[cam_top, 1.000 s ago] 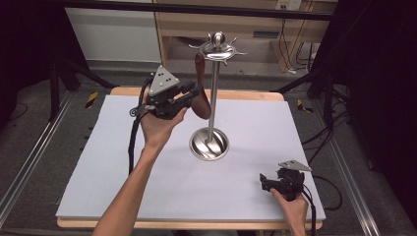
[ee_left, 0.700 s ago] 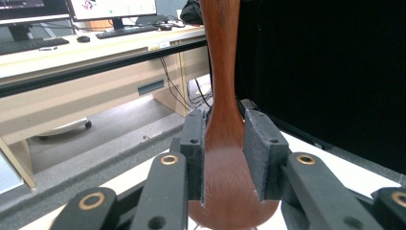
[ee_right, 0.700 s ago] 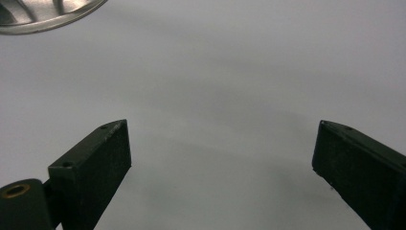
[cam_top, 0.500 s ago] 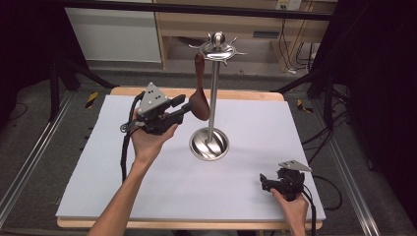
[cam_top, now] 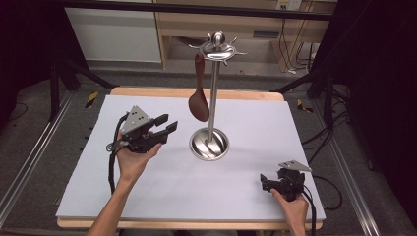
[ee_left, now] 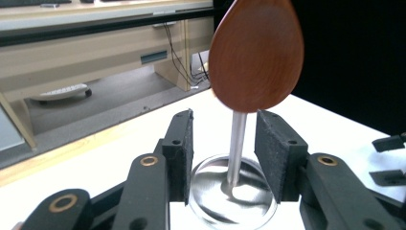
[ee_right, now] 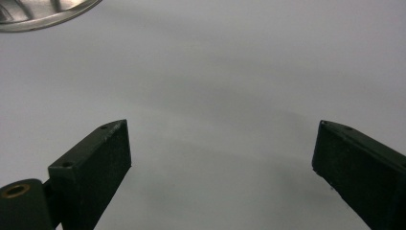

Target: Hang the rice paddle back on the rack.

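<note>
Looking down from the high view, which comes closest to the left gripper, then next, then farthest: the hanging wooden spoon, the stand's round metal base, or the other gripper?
From the left gripper:
1. Wooden spoon, hanging from the stand just to the gripper's right and slightly beyond it.
2. Round metal base, further right on the white tabletop.
3. Right gripper, far off by the table's near right corner.

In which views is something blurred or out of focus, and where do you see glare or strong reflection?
Left gripper view: the wooden spoon hangs close to the lens and looks soft at its edges; the metal stand's base reflects light. Right gripper view: the white table surface is evenly lit, with faint soft shadows. High view: sharp on the table, dark at both sides.
</note>
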### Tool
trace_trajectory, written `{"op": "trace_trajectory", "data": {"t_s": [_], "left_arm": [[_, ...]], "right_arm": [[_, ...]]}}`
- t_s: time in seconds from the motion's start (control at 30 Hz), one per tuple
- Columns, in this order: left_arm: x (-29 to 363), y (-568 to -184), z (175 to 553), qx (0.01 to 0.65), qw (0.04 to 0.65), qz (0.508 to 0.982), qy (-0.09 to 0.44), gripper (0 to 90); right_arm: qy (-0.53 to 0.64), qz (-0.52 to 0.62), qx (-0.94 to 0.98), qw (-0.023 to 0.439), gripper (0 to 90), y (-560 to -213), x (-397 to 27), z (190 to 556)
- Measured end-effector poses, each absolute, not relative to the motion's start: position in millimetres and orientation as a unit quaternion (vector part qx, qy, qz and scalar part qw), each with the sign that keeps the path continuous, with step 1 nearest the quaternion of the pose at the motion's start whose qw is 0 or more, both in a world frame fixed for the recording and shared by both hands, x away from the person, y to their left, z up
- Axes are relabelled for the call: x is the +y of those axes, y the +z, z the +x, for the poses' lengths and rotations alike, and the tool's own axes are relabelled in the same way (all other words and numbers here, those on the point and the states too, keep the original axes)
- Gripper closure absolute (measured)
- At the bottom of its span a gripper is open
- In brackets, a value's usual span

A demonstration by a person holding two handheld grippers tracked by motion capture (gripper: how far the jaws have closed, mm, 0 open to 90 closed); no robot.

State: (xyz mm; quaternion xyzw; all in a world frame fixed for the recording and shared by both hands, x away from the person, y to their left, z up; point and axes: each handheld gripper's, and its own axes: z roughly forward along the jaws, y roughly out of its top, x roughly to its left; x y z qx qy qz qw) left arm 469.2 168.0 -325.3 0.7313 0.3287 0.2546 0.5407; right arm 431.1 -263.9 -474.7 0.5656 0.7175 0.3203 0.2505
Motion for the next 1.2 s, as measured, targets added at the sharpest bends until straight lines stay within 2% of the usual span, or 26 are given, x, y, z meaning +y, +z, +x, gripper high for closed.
{"op": "trace_trajectory", "data": {"t_s": [0.6,1.2], "left_arm": [[204,-383,457,0.366,0.491,0.753,0.241,47.5],[248,-430,451,0.423,0.448,0.749,0.244,39.5]], "right_arm": [[0.319,0.565,0.718,0.252,6.6,-476,-266,430],[0.314,0.572,0.715,0.251,6.6,-477,-268,429]]}}
